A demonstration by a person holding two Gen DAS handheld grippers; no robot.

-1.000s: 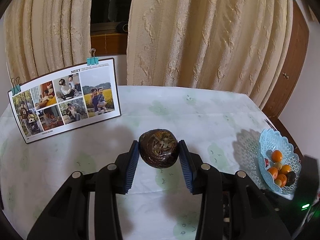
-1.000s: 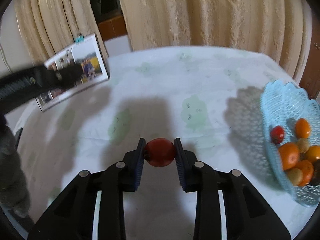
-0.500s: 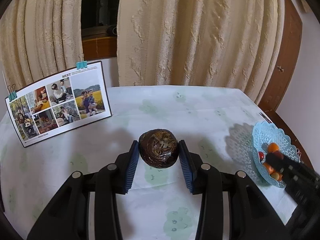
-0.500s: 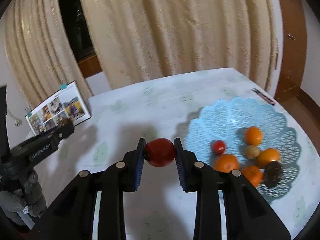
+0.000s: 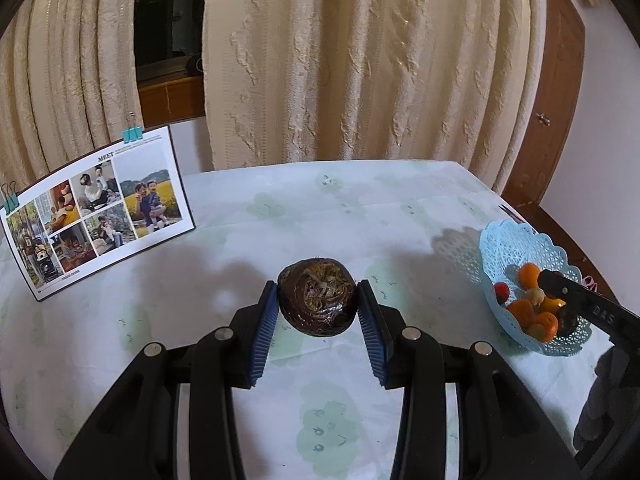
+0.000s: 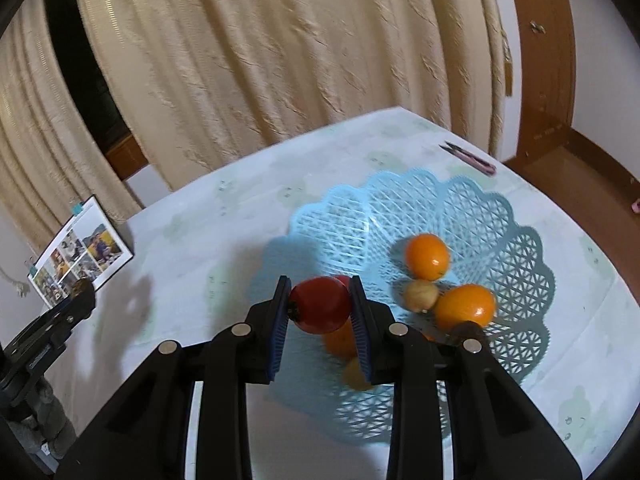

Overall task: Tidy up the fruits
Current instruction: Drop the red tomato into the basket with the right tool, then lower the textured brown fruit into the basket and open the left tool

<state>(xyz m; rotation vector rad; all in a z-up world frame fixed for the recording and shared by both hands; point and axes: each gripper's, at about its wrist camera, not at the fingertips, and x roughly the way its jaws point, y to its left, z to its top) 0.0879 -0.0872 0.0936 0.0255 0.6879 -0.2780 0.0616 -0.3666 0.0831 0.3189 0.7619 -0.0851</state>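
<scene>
My left gripper (image 5: 317, 306) is shut on a dark brown wrinkled fruit (image 5: 317, 298), held above the middle of the tablecloth. My right gripper (image 6: 320, 306) is shut on a red tomato (image 6: 320, 304) and hangs over the left part of the light blue lattice basket (image 6: 400, 208). In the basket lie several fruits: oranges (image 6: 427, 256), a small tan fruit (image 6: 420, 296) and a dark one (image 6: 466, 330) partly hidden by my right fingers. The left wrist view shows the basket (image 5: 516, 252) at the right, with the right gripper's finger (image 5: 584, 306) over it.
A photo board (image 5: 96, 212) with blue clips stands at the table's back left. A pink-handled tool (image 6: 472, 158) lies near the far right edge behind the basket. Cream curtains hang behind the table, and a wooden door is at the right.
My right gripper carried the tomato rightwards from the bare cloth to above the basket. The left gripper drifted a little with the brown fruit still held.
</scene>
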